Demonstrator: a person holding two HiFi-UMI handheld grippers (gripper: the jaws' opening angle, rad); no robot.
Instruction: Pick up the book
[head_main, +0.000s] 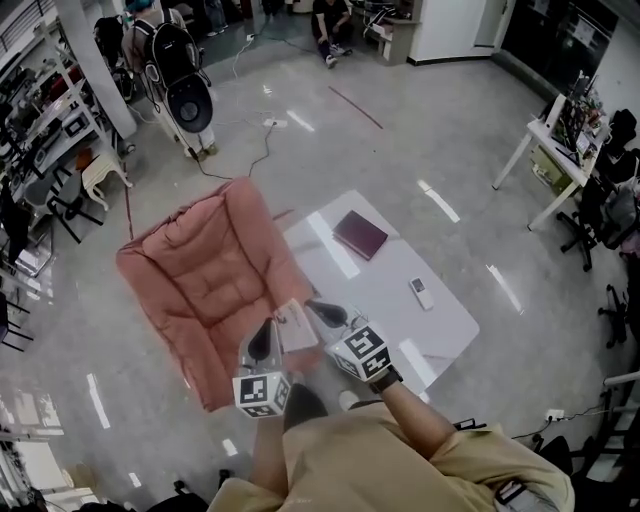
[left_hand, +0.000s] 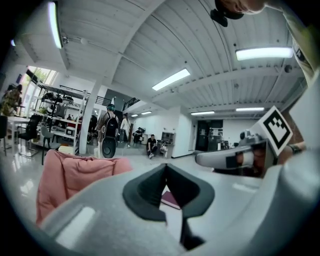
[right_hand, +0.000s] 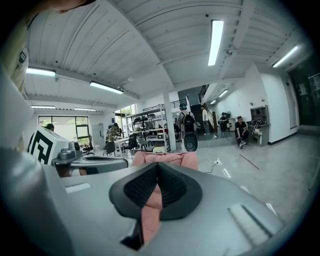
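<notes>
Glossy grey floor (head_main: 420, 140) all round; pink armchair (head_main: 205, 275) left of centre, white desk (head_main: 440, 330) just beside its right side; black round fan (head_main: 188, 95) on a white stand on the floor beyond the armchair, well apart from the desk; a person (head_main: 330, 25) sits on the floor at the far end of the room.

My left gripper (head_main: 266, 338) and right gripper (head_main: 322, 311) are side by side and near each other, above the armchair's near right edge, at the desk's near-left side; both point roughly level, out over armchair and desk; each carries its marker cube on the end nearer me.

Left gripper (left_hand: 166, 166): jaw tips pressed together, nothing pinched; only the hollow behind the tips shows a gap. Right gripper (right_hand: 157, 164): same, tips pressed together, empty; armchair (right_hand: 165, 159) straight ahead of it.

Maroon book (head_main: 360, 234) lies flat and closed on the desk's far-left part, near the armchair side; well ahead of both grippers, untouched; in the left gripper view the book (left_hand: 171, 200) shows through the hollow behind the closed tips.

Small white remote (head_main: 421, 292) lies flat on the desk, toward its right edge, well apart from the book.
</notes>
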